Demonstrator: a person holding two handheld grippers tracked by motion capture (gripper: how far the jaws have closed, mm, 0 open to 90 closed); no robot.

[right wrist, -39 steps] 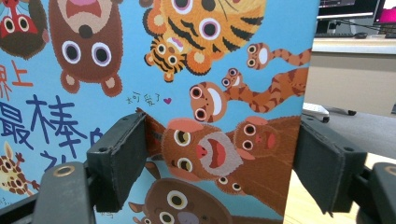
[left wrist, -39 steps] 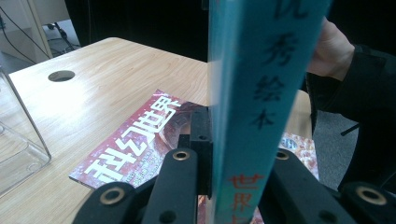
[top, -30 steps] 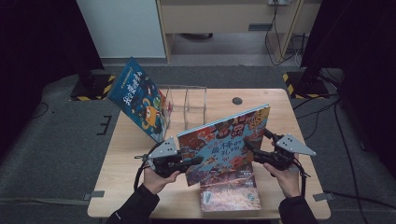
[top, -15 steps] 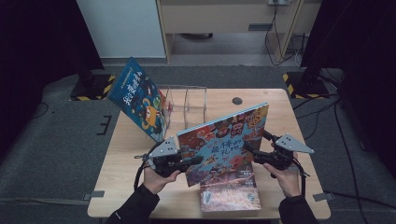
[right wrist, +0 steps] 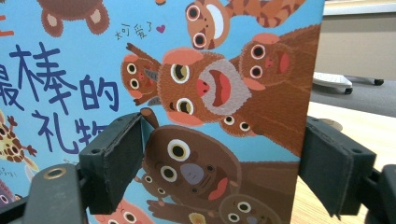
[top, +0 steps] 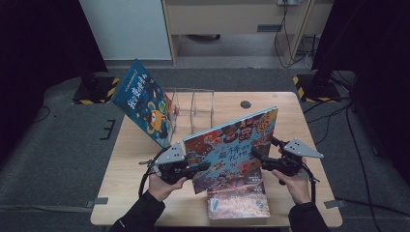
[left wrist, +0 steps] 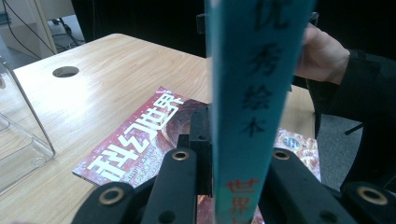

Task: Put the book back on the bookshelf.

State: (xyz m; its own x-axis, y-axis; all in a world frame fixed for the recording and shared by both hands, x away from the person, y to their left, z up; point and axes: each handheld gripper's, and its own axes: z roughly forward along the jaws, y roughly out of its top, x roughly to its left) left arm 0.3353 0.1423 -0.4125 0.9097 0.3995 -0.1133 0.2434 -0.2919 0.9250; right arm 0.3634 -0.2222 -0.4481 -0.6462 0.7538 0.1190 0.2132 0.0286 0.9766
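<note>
So I've got the picture book (top: 232, 147) up off the table (top: 121, 169), tilted, with its long axis running from low near my left gripper (top: 196, 169) up to its far corner on the right. The cover faces me and it's covered in cartoon animals. The writing I can make out on the cover is 最棒的礼物 plus a tiny 可爱了 with a heart. On the spine (left wrist: 252, 93) I can read 优秀绘本 and 世界 in red below that.

My left gripper is clamped on the book's spine edge, one jaw on each side. My right gripper (right wrist: 224, 172) has its jaws spread wide with the cover's right edge sitting between the pads (right wrist: 116, 163), not pinched.

Right under the book a magazine (top: 237, 200) lies flat, titled 科幻世界. Beyond the book there's a clear rack (top: 191, 108), with another blue book (top: 142, 104) leaning on the rack's left.
</note>
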